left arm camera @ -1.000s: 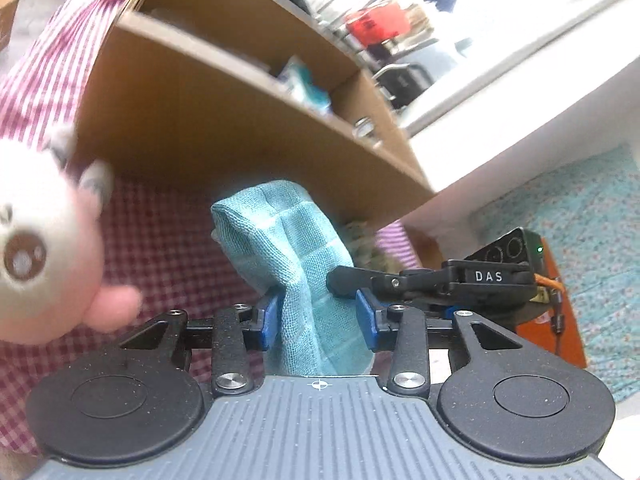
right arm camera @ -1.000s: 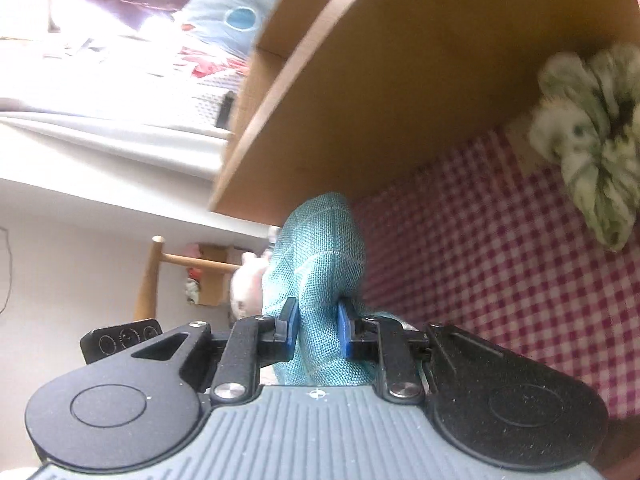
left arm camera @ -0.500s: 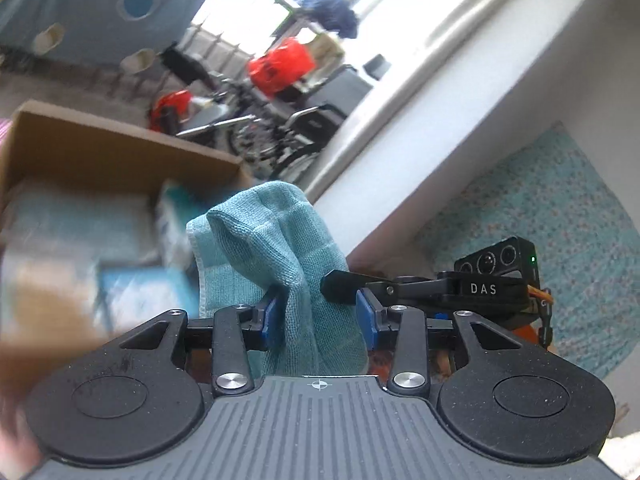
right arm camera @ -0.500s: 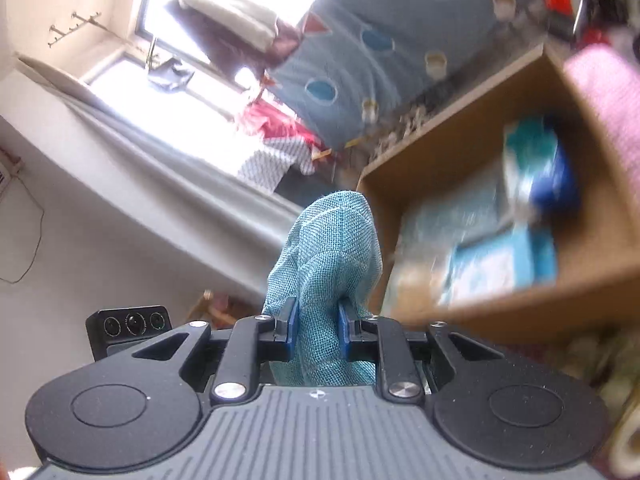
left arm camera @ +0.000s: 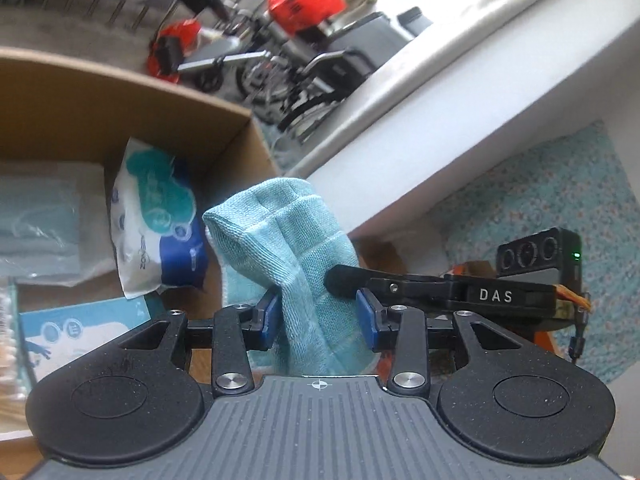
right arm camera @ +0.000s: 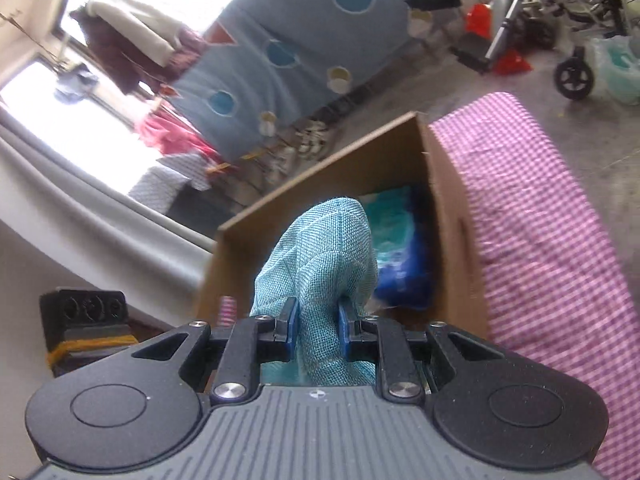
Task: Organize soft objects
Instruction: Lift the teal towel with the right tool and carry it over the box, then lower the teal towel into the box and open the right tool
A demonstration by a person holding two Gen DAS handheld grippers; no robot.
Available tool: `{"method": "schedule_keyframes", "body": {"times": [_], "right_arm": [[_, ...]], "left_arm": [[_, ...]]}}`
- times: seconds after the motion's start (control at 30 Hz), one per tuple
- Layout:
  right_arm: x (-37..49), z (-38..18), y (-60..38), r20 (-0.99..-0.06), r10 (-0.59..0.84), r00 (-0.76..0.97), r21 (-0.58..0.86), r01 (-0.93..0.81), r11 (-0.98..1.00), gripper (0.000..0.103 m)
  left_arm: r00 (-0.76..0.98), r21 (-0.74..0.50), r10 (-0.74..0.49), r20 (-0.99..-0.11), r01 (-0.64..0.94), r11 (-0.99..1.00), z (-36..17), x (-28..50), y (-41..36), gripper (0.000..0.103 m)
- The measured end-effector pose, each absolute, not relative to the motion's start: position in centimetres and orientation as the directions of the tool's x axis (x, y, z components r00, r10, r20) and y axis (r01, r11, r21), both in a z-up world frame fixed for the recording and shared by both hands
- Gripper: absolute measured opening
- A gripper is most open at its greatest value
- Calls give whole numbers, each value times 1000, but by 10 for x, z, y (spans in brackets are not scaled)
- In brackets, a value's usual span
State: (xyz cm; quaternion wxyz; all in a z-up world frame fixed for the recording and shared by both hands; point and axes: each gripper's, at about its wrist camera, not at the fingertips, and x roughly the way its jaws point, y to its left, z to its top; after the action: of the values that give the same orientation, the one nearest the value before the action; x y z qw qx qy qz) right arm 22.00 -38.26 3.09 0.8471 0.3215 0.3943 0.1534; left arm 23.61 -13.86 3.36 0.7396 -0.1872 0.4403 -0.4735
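A folded teal cloth [left arm camera: 288, 248] stands up between the blue pads of my left gripper [left arm camera: 318, 316], which is shut on it. My right gripper [right arm camera: 318, 330] is shut on the same teal cloth [right arm camera: 324, 256] from the other side; its black body [left arm camera: 440, 284] shows in the left wrist view. Both grippers hold the cloth over the near edge of an open cardboard box [left arm camera: 120, 92] [right arm camera: 320, 184]. Inside the box lie a white and blue tissue pack [left arm camera: 156, 220] [right arm camera: 400, 248], a clear bag of pale cloth [left arm camera: 44, 220] and a light blue packet [left arm camera: 84, 328].
A pink checked cloth [right arm camera: 540, 208] covers the surface right of the box. Beyond the box are a concrete floor, wheelchairs [left arm camera: 304, 68], red bags and a hanging blue sheet [right arm camera: 304, 44]. A white wall ledge [left arm camera: 460, 104] and a flowered teal rug [left arm camera: 560, 208] lie to the right.
Both grippers have risen with the cloth from beside the box's outer wall to above its rim, so the box's inside shows. The plush toy and the flowered scrunchie have left view.
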Motion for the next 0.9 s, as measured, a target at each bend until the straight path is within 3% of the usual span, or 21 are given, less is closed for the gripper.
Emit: {"method": "schedule_keyframes", "body": {"times": [0.33,0.43,0.5,0.57,0.77,0.9], "right_arm": [[234,29,-386,-660,402,634,526,9,850,25],[233,30,-389,-663,393,637,520,14,854,25],[232,31,-390,-664,380,644,511,19,860,25],[229,35,-391,-667,364,650,498,25,867,25],[216,56,-387,-655,335,677,467,15,884,25],[210,72,-378,-644,318,696,438,-5,899,25]], "left_arm": [[128,-682,-799,-587,454,574,-3,267,-161,43],[150,-636,-753,-641,445,630,-10,269,-164,57],[166,-608,-725,-669,439,661,-13,270,-164,75],[160,-614,-727,-668,434,660,-15,270,-162,85],[189,-583,-705,-683,439,683,-3,264,-154,97],[240,-591,-729,-641,451,669,16,254,-135,101]]}}
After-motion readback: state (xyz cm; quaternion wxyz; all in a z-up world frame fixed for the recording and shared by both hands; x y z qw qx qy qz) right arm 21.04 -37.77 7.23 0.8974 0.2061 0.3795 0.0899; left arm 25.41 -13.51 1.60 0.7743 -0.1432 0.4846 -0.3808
